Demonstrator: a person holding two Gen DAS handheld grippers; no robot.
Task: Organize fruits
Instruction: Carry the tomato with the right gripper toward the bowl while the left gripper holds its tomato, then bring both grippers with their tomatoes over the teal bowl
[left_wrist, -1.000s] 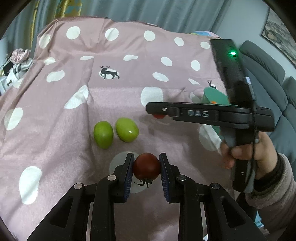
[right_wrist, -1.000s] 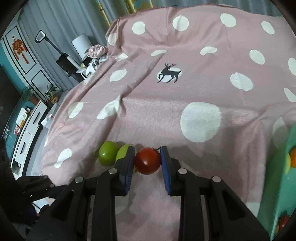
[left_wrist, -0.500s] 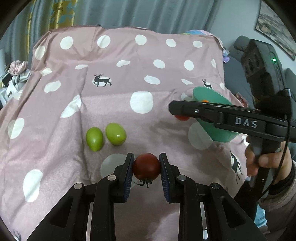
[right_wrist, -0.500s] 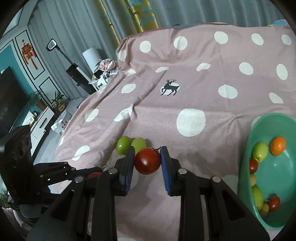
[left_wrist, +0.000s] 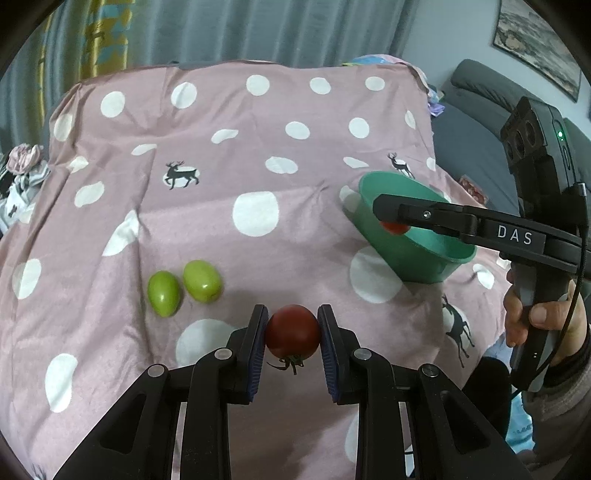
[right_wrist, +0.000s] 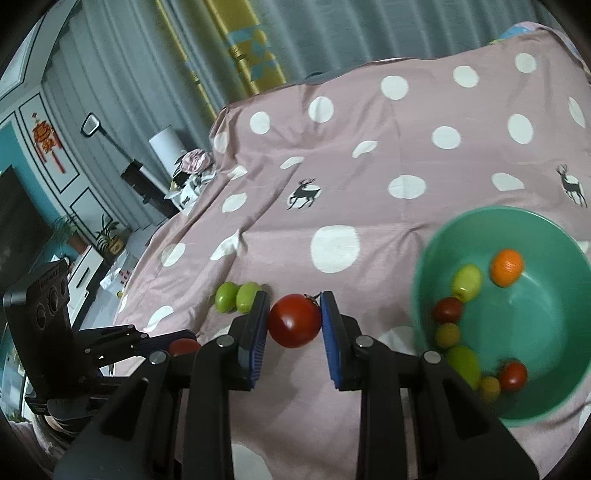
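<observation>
Pink dotted cloth (left_wrist: 295, 236) before grey curtains (left_wrist: 258, 29); both jaws grip red tomatoes, green bowl (right_wrist: 424, 295) nearby

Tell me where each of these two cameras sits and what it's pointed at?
Left wrist: sits on the left gripper, looking down its fingers at a dark tomato; the right hand shows.
Right wrist: sits on the right gripper, looking at a red tomato.
Shared: green bowl, two green fruits, spotted cloth.

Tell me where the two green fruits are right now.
In the left wrist view the two green fruits lie side by side on the polka-dot cloth, left of the left gripper.
</observation>
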